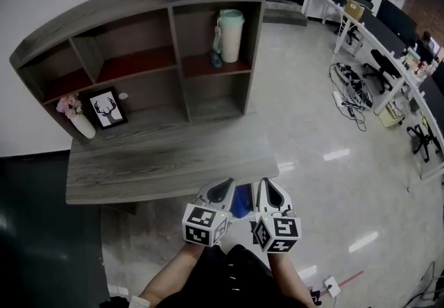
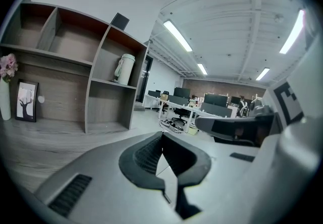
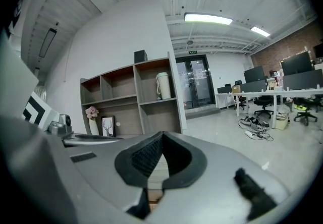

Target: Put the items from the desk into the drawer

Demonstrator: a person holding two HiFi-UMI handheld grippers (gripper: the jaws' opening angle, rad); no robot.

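Both grippers clenched empty at the grey wooden desk's [image 1: 173, 161] front edge.
The left gripper [image 1: 227, 182] and right gripper [image 1: 265, 182] hover near its front right corner; the black-framed deer picture [image 1: 107, 107] and white vase of pink flowers [image 1: 78, 119] stand well apart, back left.

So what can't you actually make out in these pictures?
- Drawer: shown in no view; in the head view the desk top covers whatever lies beneath.
- Blue thing: head view, mostly hidden behind the left claw and right claw.
- Small white object beside the deer picture: too small to identify in any view.
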